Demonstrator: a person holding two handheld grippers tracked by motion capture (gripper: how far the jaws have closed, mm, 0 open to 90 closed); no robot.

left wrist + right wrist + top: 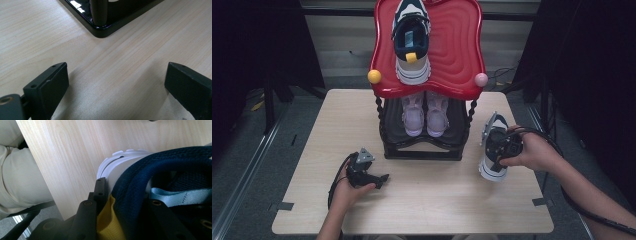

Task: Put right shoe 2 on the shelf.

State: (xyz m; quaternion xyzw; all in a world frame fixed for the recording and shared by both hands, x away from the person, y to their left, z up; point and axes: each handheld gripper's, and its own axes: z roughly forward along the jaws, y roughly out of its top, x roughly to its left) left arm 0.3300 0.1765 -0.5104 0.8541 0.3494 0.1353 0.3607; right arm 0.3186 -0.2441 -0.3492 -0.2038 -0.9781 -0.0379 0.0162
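Navy-white sneaker [492,150] clamped at its heel by right gripper [501,146], right of shoe rack [422,145]; left gripper [371,176] rests on table [432,200]; left gripper view: jaws wide apart, nothing btwn; right gripper view: pads [101,191] pinch the collar.

The left gripper [382,178] lies low in the left hand [346,189], jaws wide apart. The right hand [534,150] holds the right gripper [496,150] raised, jaws clamped.
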